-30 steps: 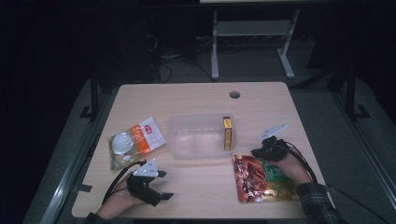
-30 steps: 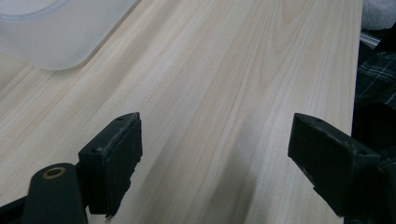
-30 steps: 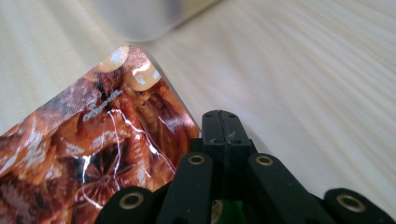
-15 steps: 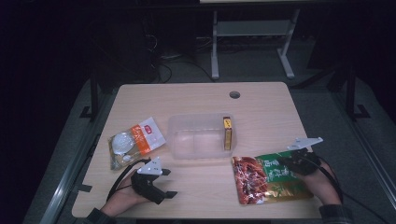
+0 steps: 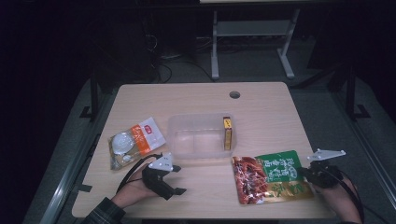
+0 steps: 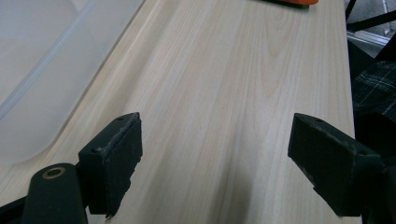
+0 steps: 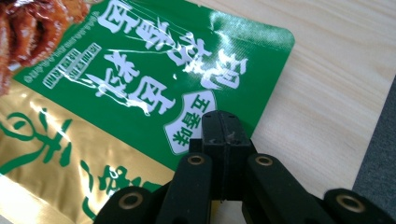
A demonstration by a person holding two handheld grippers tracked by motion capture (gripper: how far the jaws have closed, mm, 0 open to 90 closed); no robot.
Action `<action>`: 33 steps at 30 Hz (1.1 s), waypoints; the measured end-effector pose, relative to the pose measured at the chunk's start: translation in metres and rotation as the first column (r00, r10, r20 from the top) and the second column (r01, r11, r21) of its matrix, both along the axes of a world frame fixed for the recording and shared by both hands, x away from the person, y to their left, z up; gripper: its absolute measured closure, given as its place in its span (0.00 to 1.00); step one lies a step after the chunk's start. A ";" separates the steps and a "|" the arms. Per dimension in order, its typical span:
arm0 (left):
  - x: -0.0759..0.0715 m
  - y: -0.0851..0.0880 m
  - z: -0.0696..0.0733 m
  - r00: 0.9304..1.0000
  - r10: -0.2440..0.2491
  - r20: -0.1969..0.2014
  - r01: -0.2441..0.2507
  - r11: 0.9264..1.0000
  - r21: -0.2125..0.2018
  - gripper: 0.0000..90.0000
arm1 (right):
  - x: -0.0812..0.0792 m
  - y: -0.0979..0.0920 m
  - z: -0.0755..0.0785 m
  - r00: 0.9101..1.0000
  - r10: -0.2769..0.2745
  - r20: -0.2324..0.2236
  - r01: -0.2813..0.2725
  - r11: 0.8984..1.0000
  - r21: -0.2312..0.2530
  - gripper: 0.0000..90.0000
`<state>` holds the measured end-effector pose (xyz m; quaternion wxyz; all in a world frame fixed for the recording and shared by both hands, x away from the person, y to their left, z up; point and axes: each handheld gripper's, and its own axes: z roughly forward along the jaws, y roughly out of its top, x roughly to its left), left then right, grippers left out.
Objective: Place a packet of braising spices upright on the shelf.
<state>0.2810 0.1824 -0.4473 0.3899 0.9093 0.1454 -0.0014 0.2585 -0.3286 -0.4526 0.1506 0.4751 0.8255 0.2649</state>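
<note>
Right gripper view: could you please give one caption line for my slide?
Right claw shut over the edge of a green and gold snack pouch on the wooden table.

right gripper (image 5: 306, 173): at the right edge of the flat green, gold and red foil snack pouch (image 5: 271, 176)
left gripper (image 5: 175, 182): just below the clear plastic tub (image 5: 198, 140)

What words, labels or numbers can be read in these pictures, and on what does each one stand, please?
"五香味": in the white oval on the green and gold pouch.
Large white characters and fine print on that pouch: warped by glare, not surely readable.
Red logo on the orange and white packet: too small to read.
Print on the yellow box: too small to read.
</note>
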 end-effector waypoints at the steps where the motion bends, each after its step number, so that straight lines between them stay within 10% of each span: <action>1: 0.000 -0.001 0.000 1.000 -0.005 0.002 0.005 1.000 0.003 0.19 | 0.000 -0.001 -0.001 1.000 -0.003 0.000 0.003 1.000 -0.002 1.00; 16: 0.002 -0.009 -0.002 1.000 -0.027 0.002 0.027 1.000 0.007 0.19 | 0.003 0.002 -0.007 1.000 0.009 -0.005 -0.009 1.000 0.024 1.00; 33: 0.001 -0.009 -0.001 1.000 -0.027 0.010 0.027 1.000 0.006 0.19 | 0.002 0.061 -0.005 0.975 0.220 -0.024 -0.219 0.975 0.042 1.00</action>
